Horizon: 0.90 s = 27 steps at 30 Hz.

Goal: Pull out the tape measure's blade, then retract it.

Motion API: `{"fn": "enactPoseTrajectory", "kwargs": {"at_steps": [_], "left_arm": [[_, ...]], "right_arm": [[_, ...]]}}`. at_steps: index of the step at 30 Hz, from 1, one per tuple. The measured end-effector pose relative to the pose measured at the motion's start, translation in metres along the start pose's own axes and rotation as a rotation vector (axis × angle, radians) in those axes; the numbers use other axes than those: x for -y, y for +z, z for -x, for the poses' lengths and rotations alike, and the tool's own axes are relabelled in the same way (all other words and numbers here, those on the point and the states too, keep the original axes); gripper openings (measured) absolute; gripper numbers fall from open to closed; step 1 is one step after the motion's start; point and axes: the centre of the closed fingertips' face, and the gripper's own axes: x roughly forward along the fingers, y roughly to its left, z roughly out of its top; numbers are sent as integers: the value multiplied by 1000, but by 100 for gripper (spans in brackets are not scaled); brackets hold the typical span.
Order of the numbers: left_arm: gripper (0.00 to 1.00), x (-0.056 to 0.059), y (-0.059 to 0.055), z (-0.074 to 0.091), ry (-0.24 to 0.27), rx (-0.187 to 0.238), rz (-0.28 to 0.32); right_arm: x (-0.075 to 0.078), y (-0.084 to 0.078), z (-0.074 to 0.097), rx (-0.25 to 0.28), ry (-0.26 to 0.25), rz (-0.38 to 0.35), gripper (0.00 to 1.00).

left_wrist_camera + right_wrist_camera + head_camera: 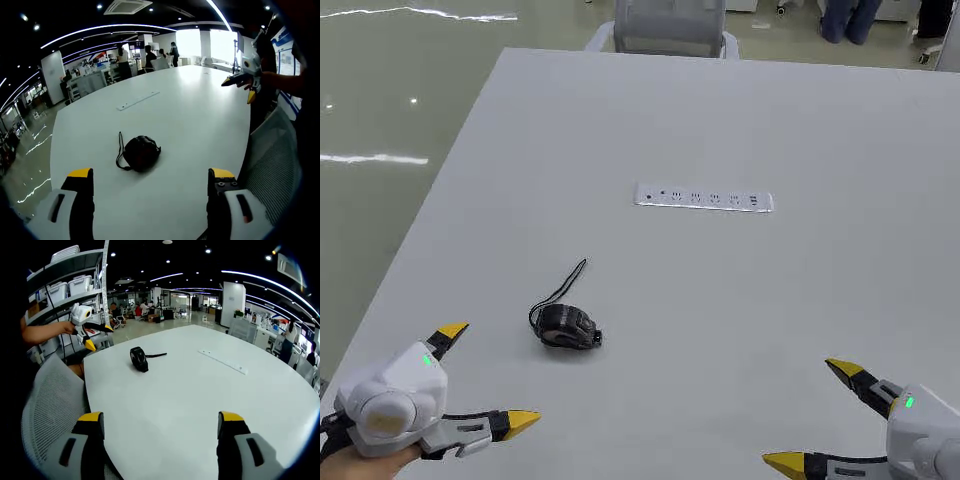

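Here the tape measure (567, 327) lies on the white counter (770, 120), left of centre in the lower half of the head view, its blade wound in and its thin black strap (565, 283) trailing toward the upper right. The left tongs (490, 375) sit at the lower left corner of that view, spread wide with nothing between the yellow tips, near the tape measure but apart from it. The right tongs (810, 413) are at the lower right corner, likewise wide apart and holding nothing, well away from the tape measure. Bare counter lies between each pair of tongs and the tape measure. A white power strip (704, 197) lies flat above centre, well apart from the tape measure. A grey chair (670, 25) stands at the counter's far edge, top of the frame, with glossy floor (380, 120) to the left. In the right gripper view, shelves (60, 285) carrying white bins rise at the upper left, and a mesh chair back (50, 400) fills the lower left
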Motion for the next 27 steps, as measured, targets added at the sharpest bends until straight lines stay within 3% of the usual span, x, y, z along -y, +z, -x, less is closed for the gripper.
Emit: {"fn": "enactPoseTrajectory", "kwargs": {"at_steps": [16,21,27], "left_arm": [[87,-16,12,-12,-14,0,-50],[85,-21,17,-18,-20,2,-80],[75,-22,22,-25,-61,-12,-135]], "right_arm": [[7,8,-9,-25,37,81,93],[9,15,-14,-12,55,126,90],[10,27,-20,-5,90,200,84]]}}
